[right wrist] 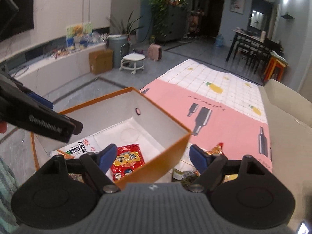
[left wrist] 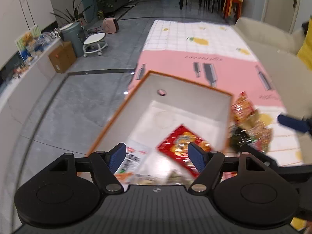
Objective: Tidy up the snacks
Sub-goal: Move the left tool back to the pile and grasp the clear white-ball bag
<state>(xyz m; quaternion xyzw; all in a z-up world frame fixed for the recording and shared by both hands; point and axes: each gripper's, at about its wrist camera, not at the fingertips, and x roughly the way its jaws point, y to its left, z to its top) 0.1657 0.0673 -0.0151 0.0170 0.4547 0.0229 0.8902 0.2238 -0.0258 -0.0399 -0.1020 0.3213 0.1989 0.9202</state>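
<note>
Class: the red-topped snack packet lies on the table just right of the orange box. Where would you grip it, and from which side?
Grip the snack packet by its crimped red top edge, coming from above. That edge sticks up clear of the pile, beside the orange box. The right tool is open.

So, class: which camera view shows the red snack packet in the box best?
The right wrist view: the red snack packet lies sharp, print readable, inside the orange box. The left wrist view shows it smeared by motion blur.
</note>
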